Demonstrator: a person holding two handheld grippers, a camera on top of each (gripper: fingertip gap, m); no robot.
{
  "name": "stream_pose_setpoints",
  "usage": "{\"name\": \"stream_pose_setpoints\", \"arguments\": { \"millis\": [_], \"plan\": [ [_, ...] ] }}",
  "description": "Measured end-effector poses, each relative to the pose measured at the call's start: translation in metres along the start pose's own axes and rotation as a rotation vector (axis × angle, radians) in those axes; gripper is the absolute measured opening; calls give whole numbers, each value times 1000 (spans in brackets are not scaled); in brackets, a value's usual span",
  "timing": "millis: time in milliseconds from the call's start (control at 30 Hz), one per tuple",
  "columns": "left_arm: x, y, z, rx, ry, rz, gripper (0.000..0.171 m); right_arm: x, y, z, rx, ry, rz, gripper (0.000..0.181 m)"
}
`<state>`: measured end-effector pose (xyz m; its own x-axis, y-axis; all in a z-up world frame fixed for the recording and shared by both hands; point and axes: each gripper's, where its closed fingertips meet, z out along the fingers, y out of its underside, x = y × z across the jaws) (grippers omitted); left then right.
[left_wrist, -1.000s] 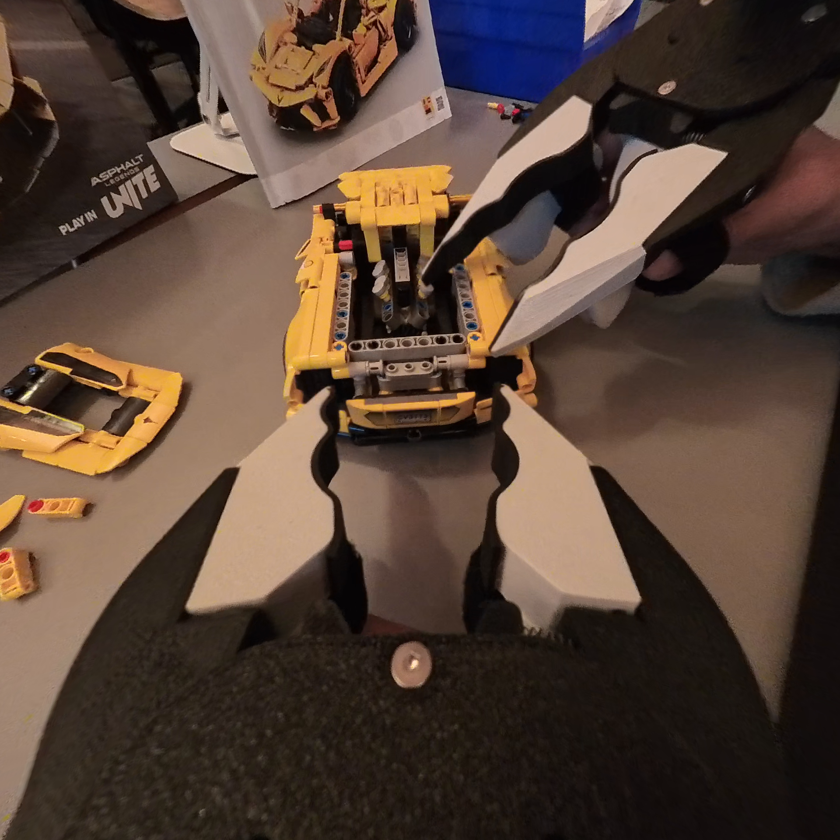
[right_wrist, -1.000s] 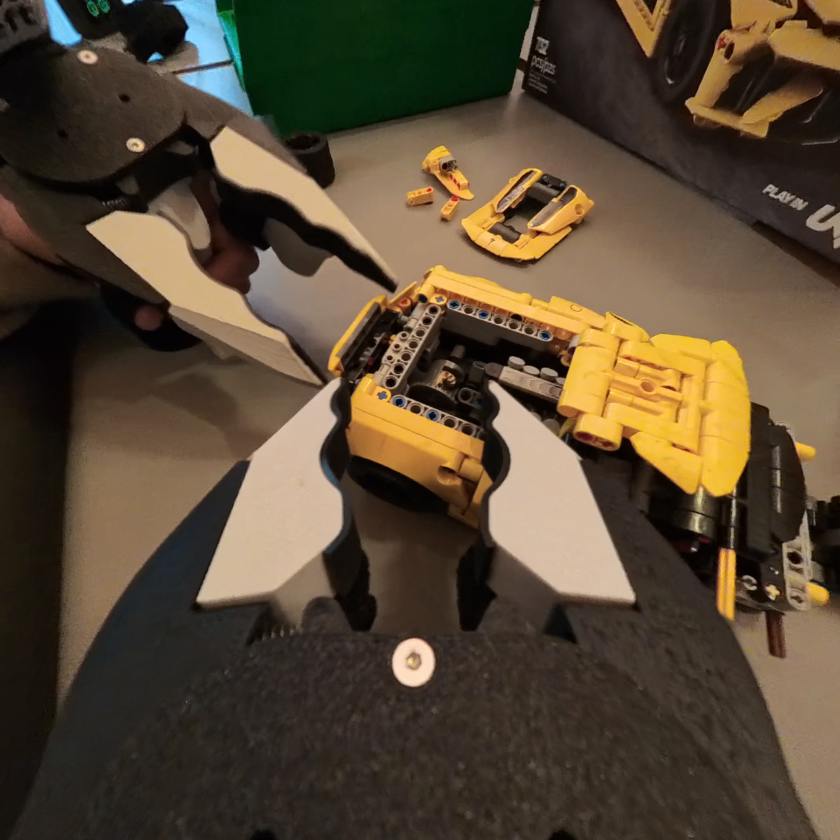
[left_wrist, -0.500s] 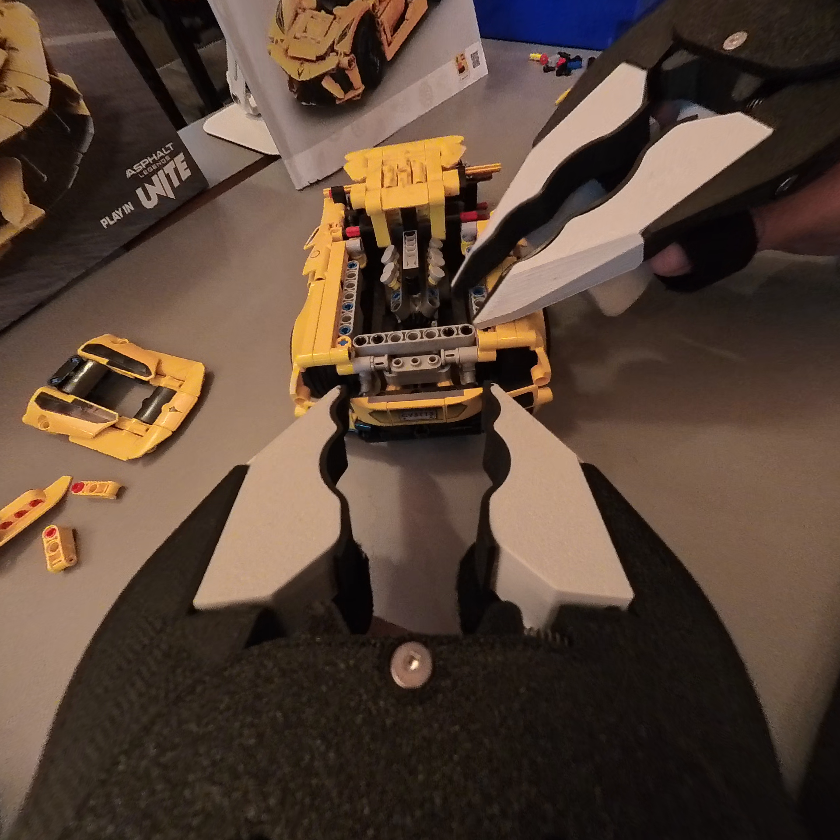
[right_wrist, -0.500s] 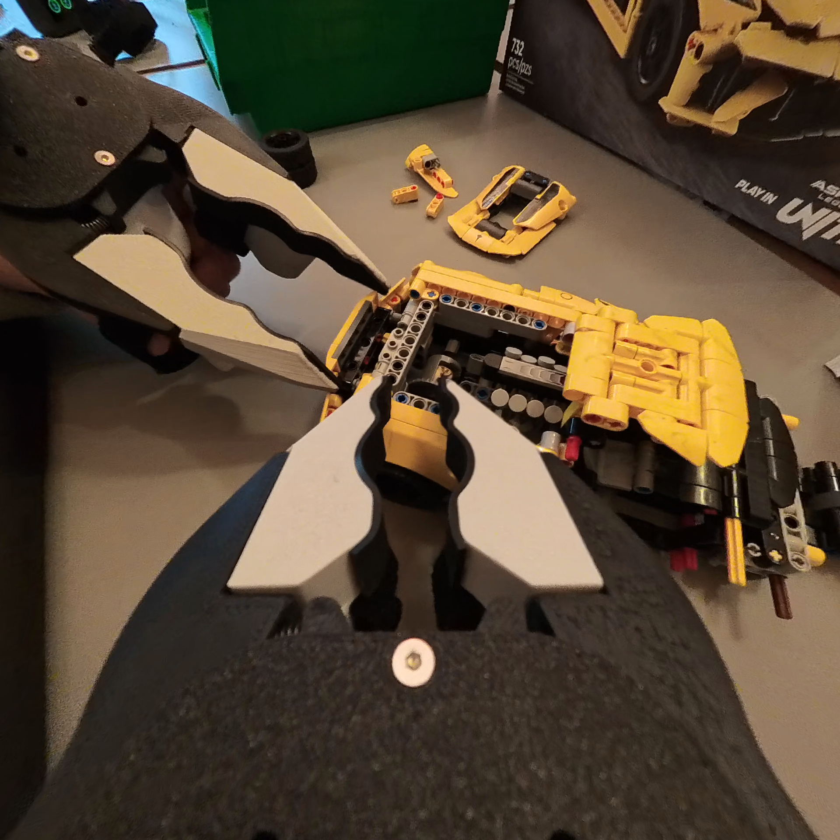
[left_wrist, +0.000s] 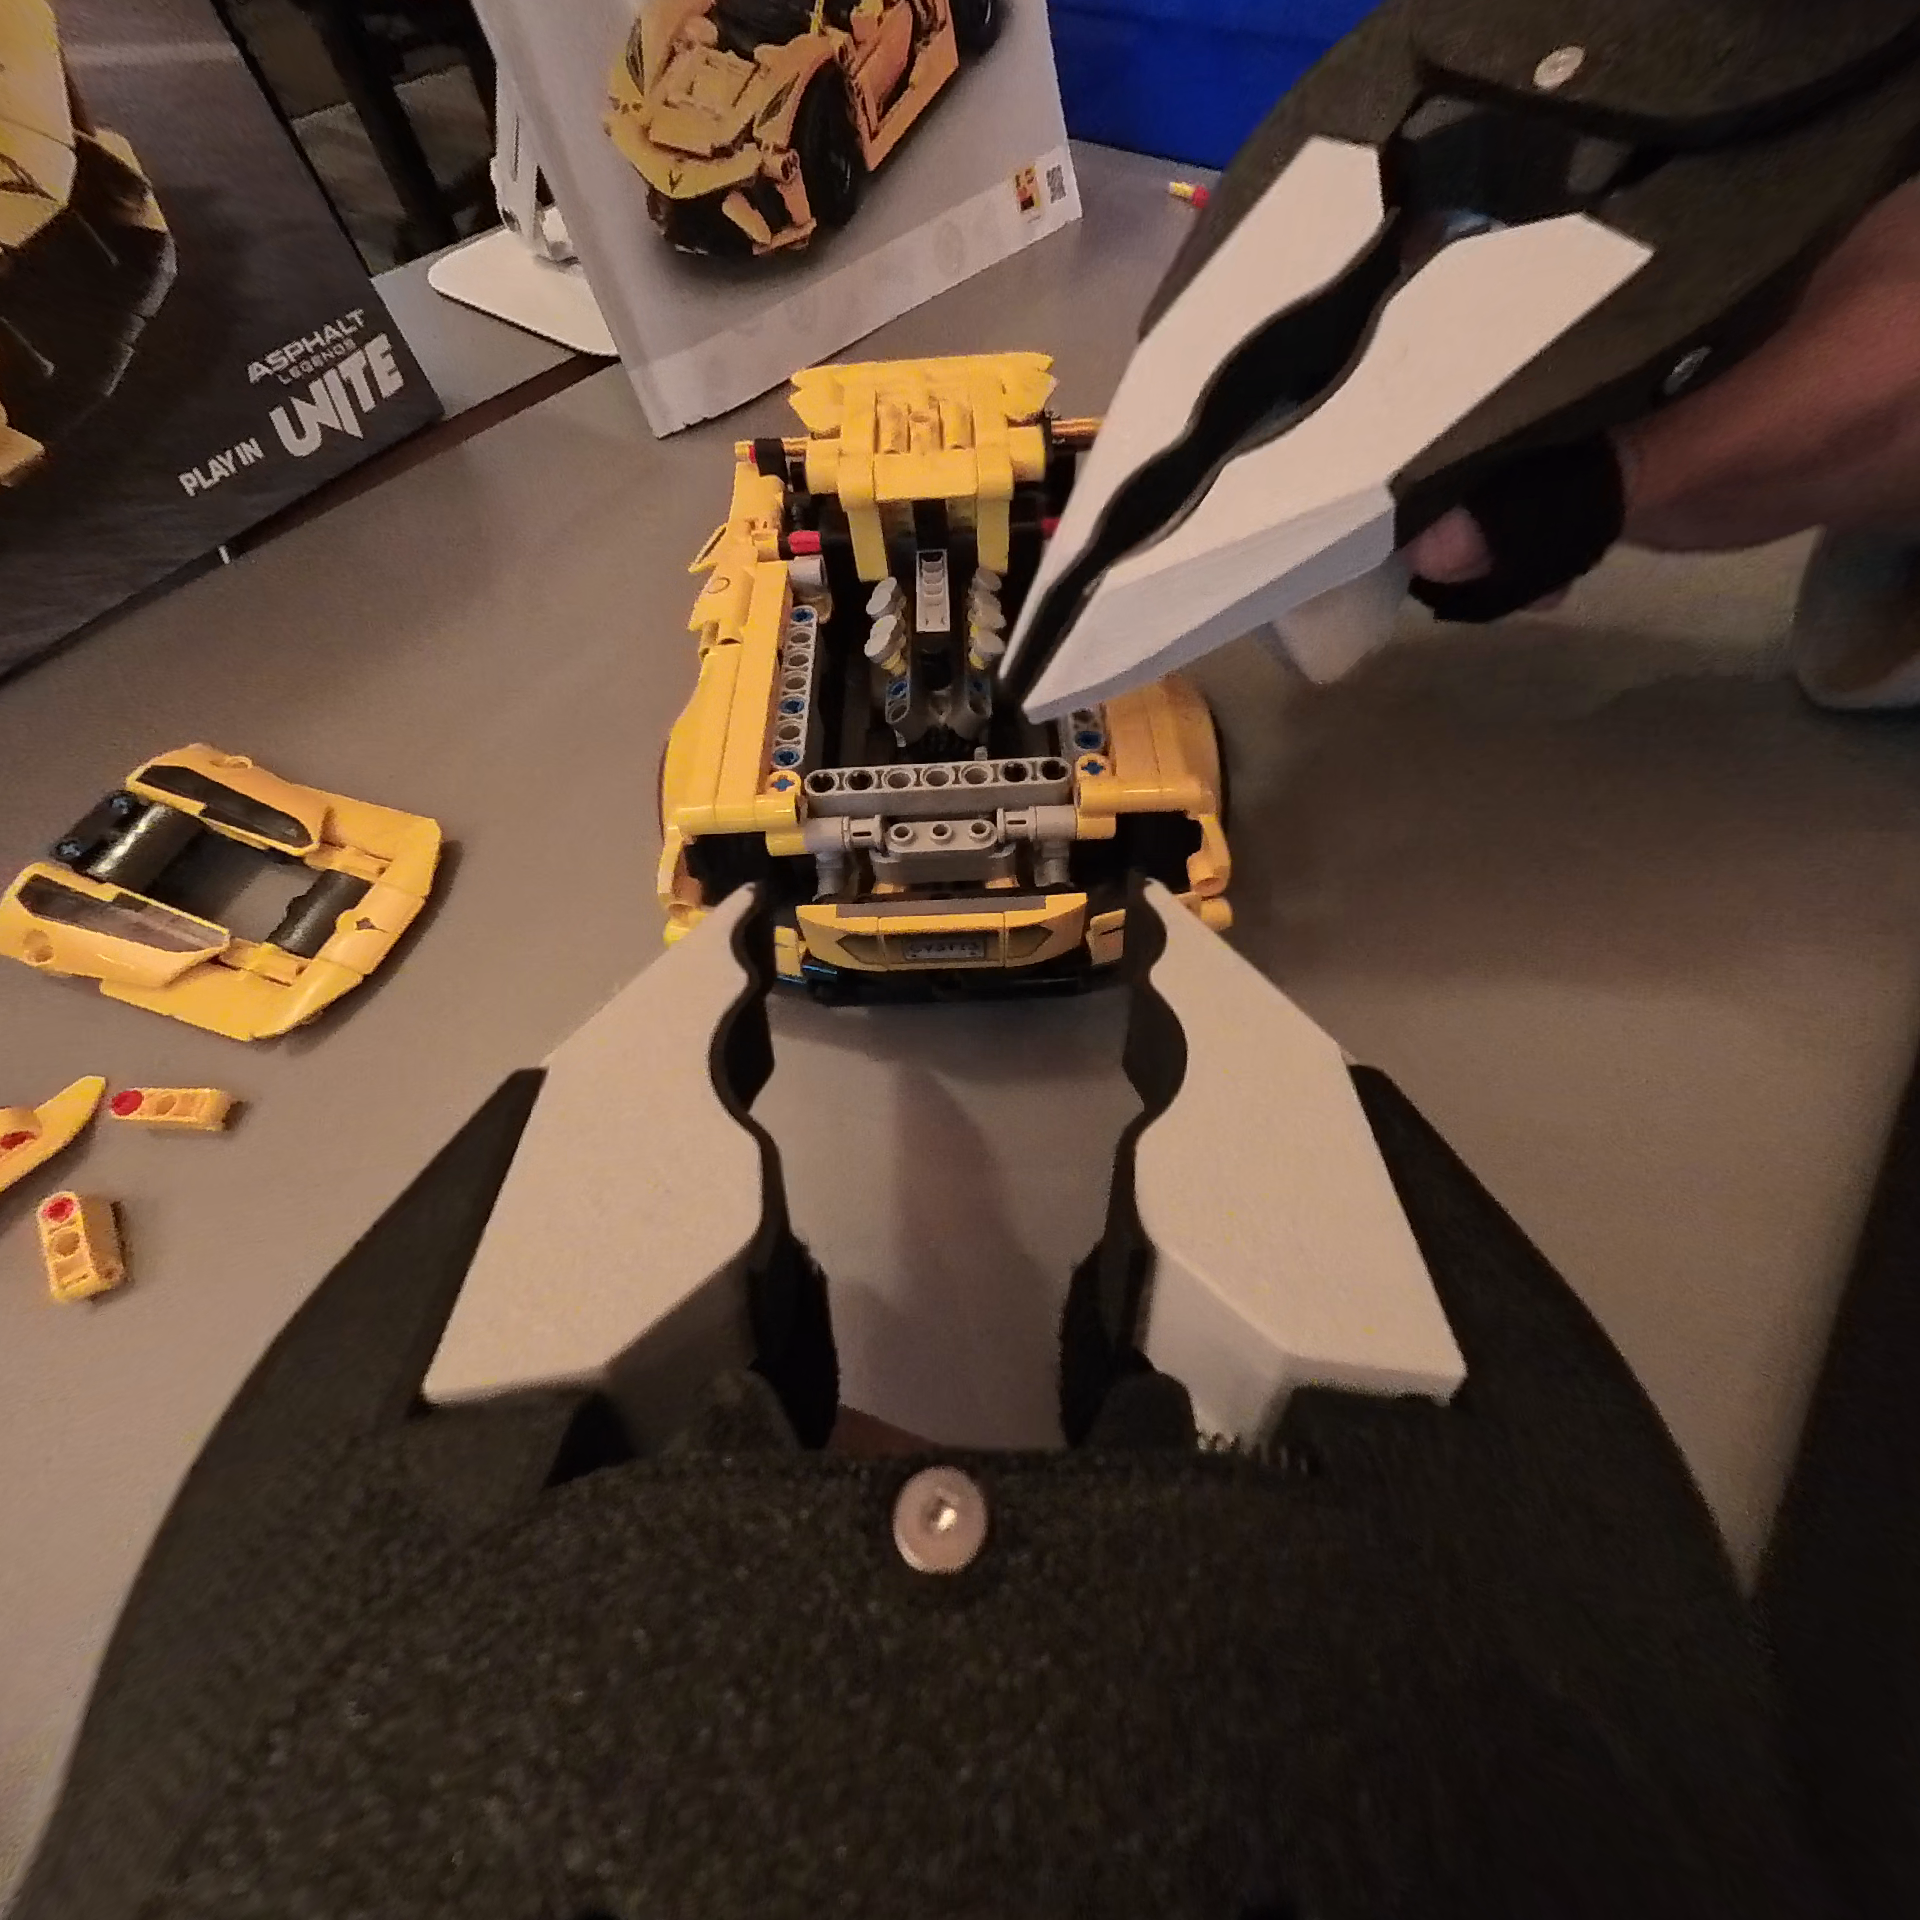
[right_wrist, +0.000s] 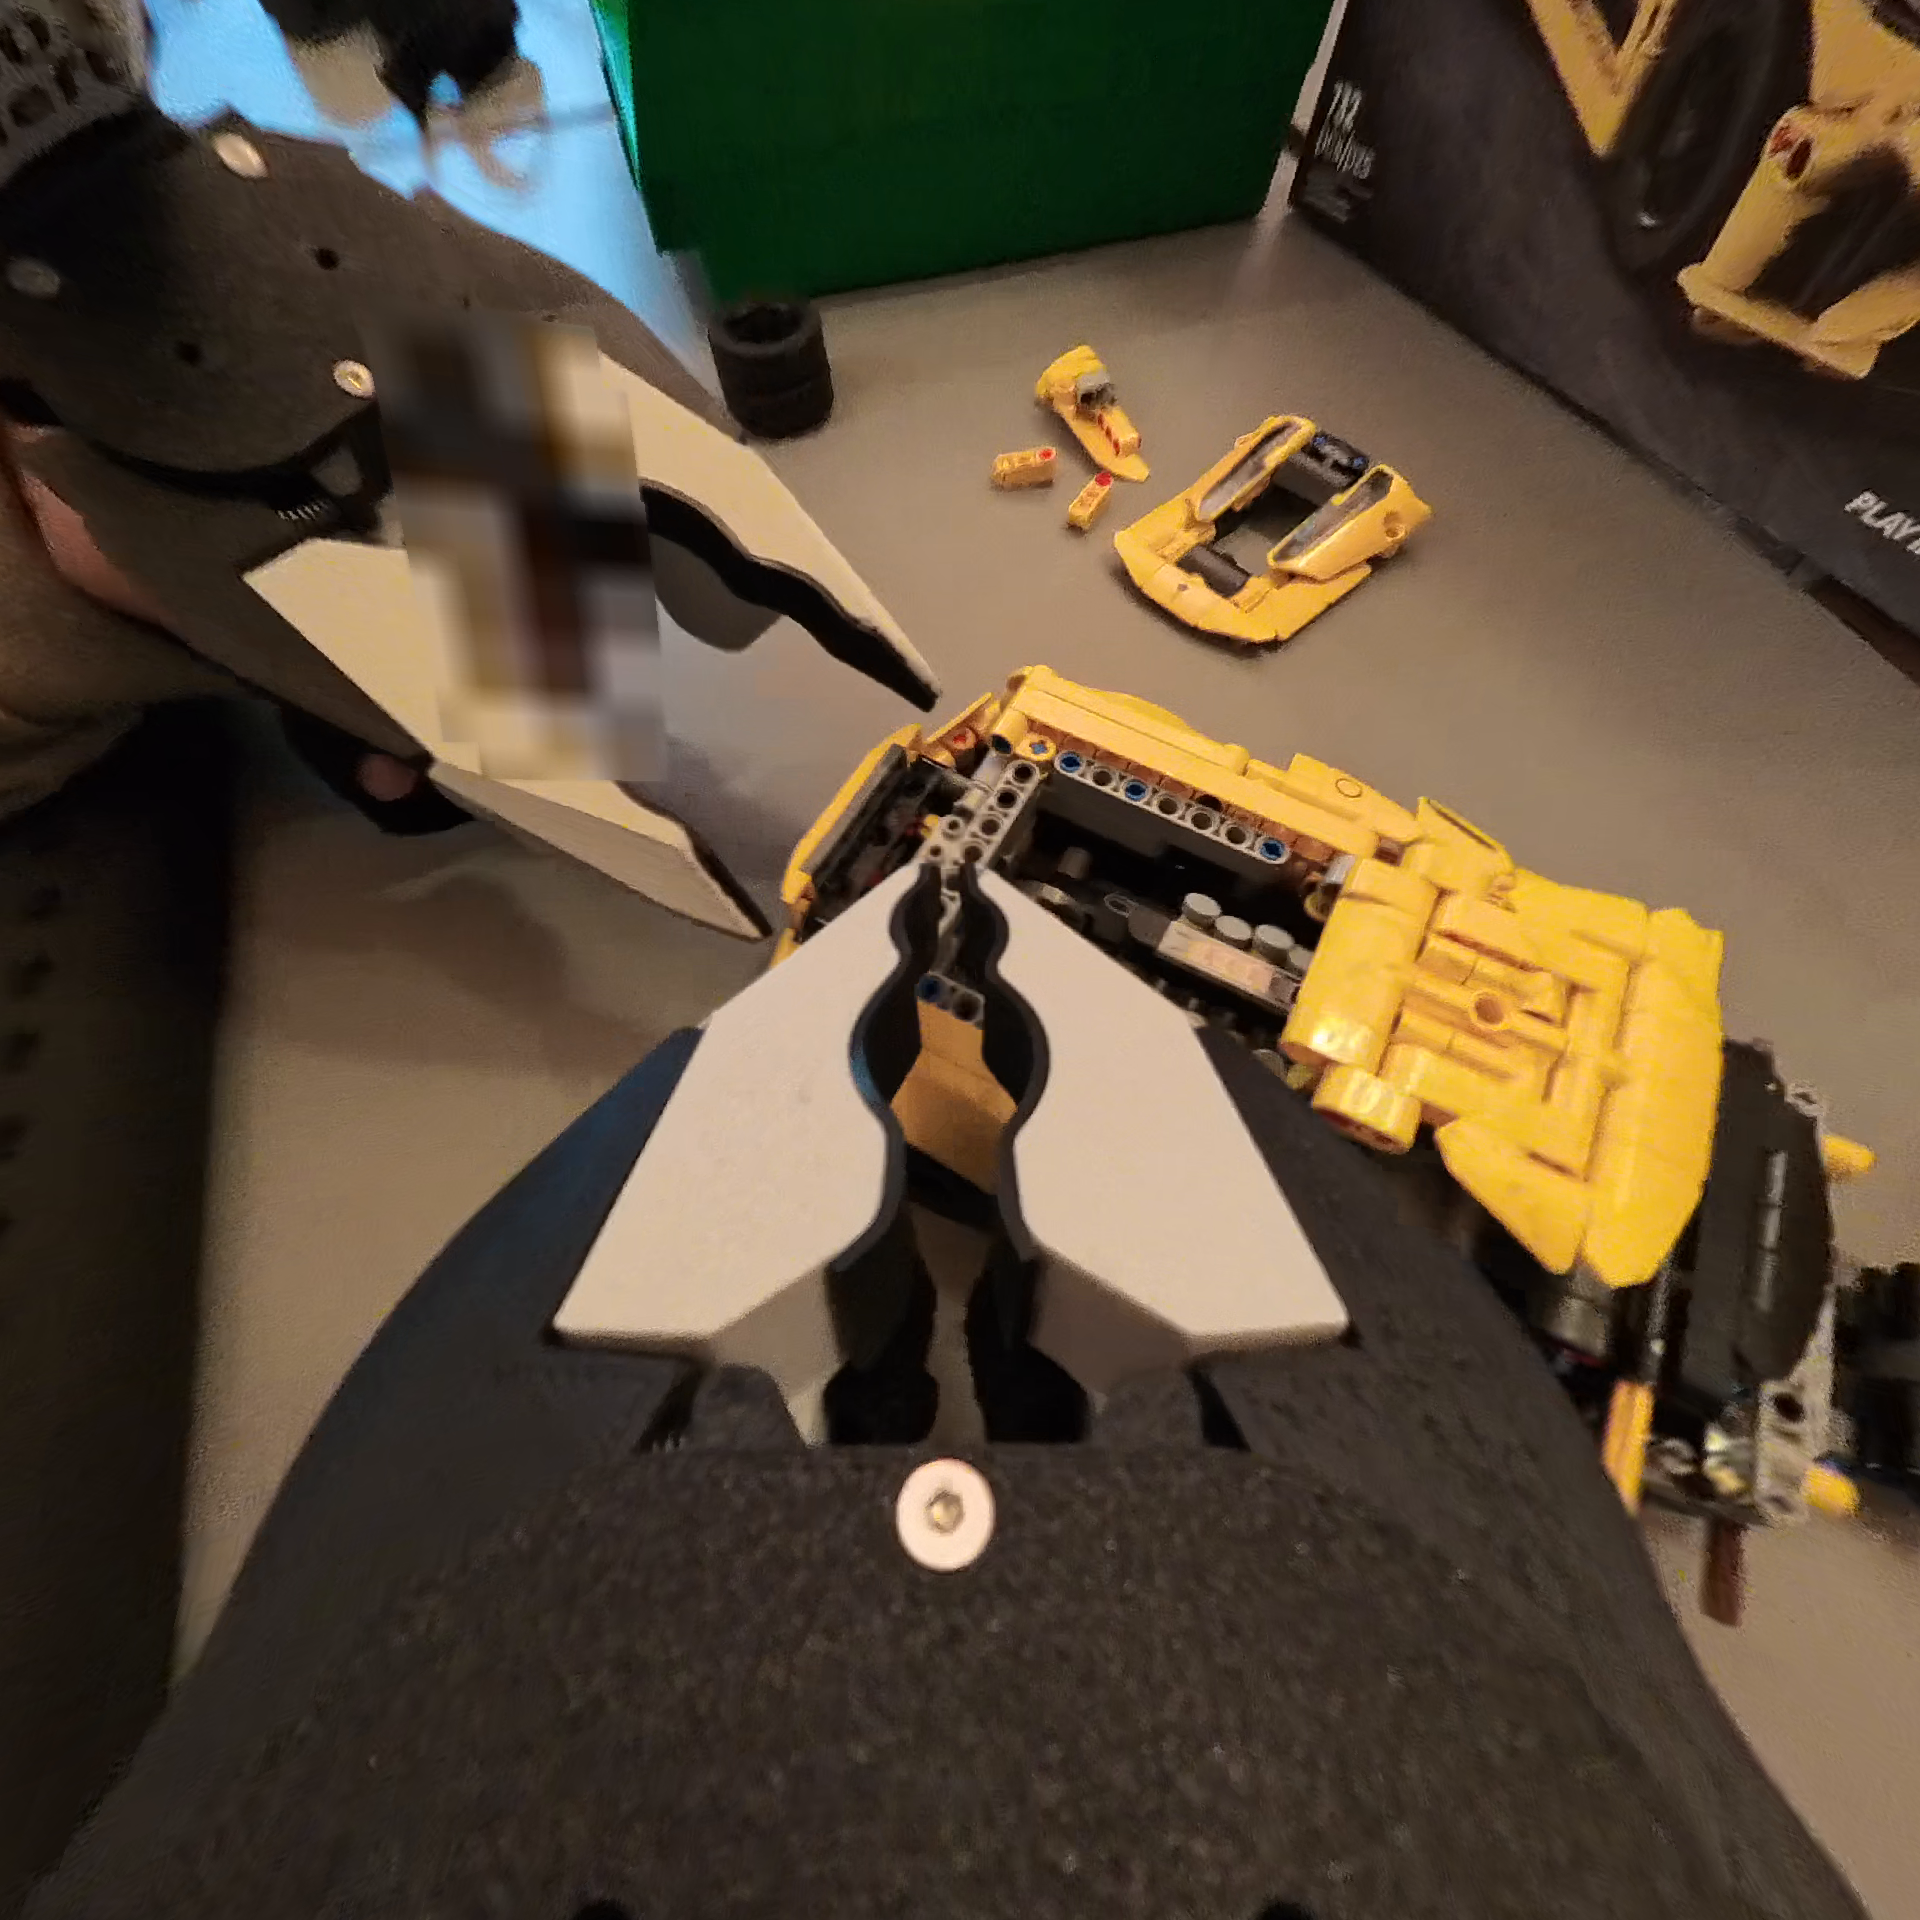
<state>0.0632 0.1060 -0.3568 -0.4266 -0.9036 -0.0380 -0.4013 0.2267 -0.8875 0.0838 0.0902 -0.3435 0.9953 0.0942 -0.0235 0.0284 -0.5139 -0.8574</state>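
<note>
Yellow brick car (left_wrist: 940, 748) on grey table (left_wrist: 1507, 935), long axis running away from left gripper (left_wrist: 945, 914), fingers spread. Right gripper (right_wrist: 951, 883) nearly closed, seemingly pinching grey beam (right_wrist: 987, 821).

Left wrist view faced the yellow brick car (left_wrist: 940, 727) end-on, close; right wrist view saw it side-on, closer.

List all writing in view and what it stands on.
I won't quote writing; here is where it stands.
Box: white lettering, legible.
Booklet: small marks at its corner, too small to read.
Car: rear plate, too small to read.
</note>
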Motion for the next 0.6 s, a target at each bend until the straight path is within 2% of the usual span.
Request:
{"name": "stream_pose_setpoints", "arguments": {
  "millis": [67, 133, 167, 200, 267, 433, 600],
  "plan": [
    [-1, 7, 3, -38, -15, 23, 67, 6, 4, 6, -85, -21, -14, 6],
    [-2, 6, 4, -34, -25, 29, 66, -2, -1, 9, -83, -101, 40, 11],
    [0, 6, 5, -34, -19, 31, 63, -1, -1, 11, -94, -106, 62, 17],
    [0, 6, 6, -34, -18, 40, 60, 0, 0, 12, -116, -106, 71, 16],
    [-1, 5, 7, -40, -27, 61, 55, 11, 1, 13, -153, -34, 65, 14],
    [-1, 3, 10, -45, -38, 48, 54, 12, 15, 18, -312, 22, -4, 12],
    [0, 1, 13, -35, -36, 18, 53, 12, 19, 17, -403, 11, 93, 9]
  ]
}}
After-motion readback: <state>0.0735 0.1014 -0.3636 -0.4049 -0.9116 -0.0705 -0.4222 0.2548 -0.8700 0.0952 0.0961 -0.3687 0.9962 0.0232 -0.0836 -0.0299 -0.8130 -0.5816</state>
